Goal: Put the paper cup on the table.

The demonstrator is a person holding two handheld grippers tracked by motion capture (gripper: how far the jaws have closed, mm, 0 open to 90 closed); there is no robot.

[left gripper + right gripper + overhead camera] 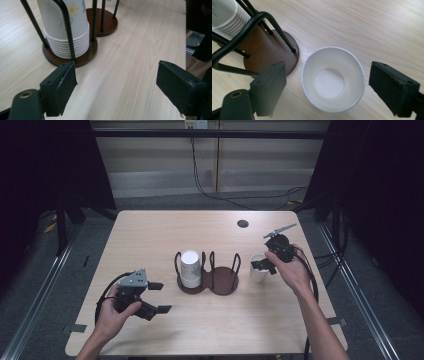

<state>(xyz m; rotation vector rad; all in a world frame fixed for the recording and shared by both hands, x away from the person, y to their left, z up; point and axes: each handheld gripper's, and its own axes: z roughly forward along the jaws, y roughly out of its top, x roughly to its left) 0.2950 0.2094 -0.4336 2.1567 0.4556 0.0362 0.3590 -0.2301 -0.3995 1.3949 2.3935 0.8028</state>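
A dark wooden cup holder (220, 280) with black wire loops stands mid-table. Its left well holds a stack of upside-down white paper cups (190, 268), flower-printed in the left gripper view (66, 27). Its right well is bare. A single white paper cup (257, 272) stands upright just right of the holder. My right gripper (264, 266) hovers over it, open, and the cup (333, 78) sits between the spread jaws without touching them. My left gripper (160, 297) is open near the front left, pointing at the holder base (85, 55), with nothing between its jaws (116, 87).
A small dark round hole (243, 223) marks the table's far right part. Cables run across the floor behind the table. Bare wood lies in front of the holder and along the table's left side (135, 245).
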